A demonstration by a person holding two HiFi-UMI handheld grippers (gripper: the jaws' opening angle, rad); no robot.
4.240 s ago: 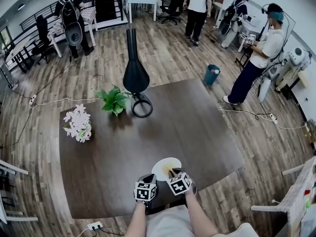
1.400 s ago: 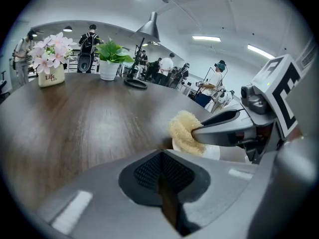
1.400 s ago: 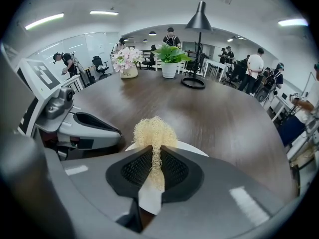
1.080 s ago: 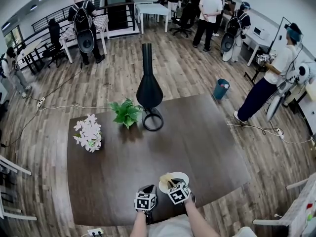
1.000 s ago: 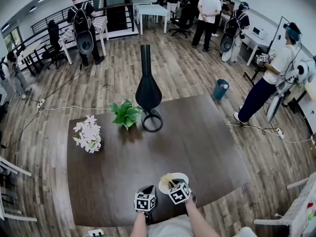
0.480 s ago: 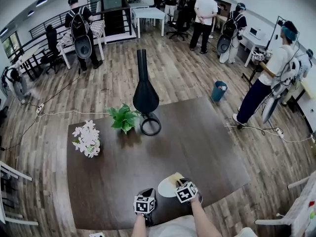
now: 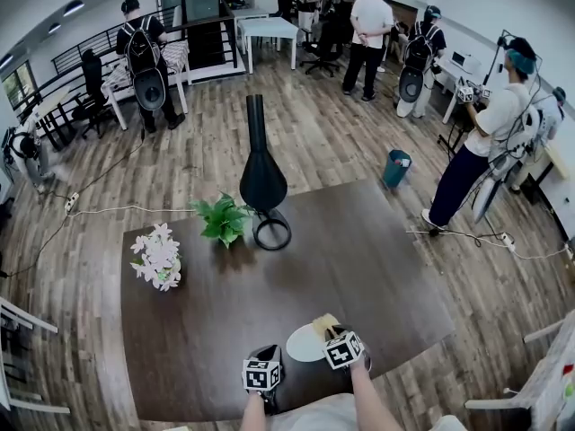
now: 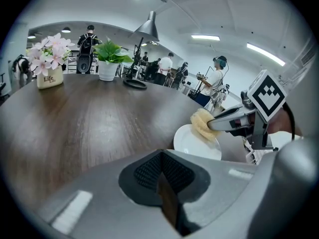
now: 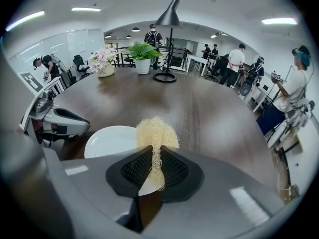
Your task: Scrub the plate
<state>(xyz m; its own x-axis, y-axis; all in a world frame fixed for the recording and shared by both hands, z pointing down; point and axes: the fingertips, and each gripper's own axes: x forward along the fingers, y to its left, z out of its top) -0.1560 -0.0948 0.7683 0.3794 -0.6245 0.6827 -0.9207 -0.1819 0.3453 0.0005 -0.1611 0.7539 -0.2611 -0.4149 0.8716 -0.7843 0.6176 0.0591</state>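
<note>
Right gripper (image 9: pixel 155 164), clamped on scrubber (image 9: pixel 155 131), has swept across plate (image 9: pixel 107 141) from 10 o'clock to 1 o'clock (scrubbing under way).

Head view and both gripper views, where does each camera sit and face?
Head view: on the person's head, steeply down at the table; forearms, left gripper and right gripper show.
Left gripper view: on the left gripper, facing the plate; own shut fingers show.
Right gripper view: on the right gripper, facing the lamp; fingers pinch the scrubber.
Both gripper views share the plate.
</note>
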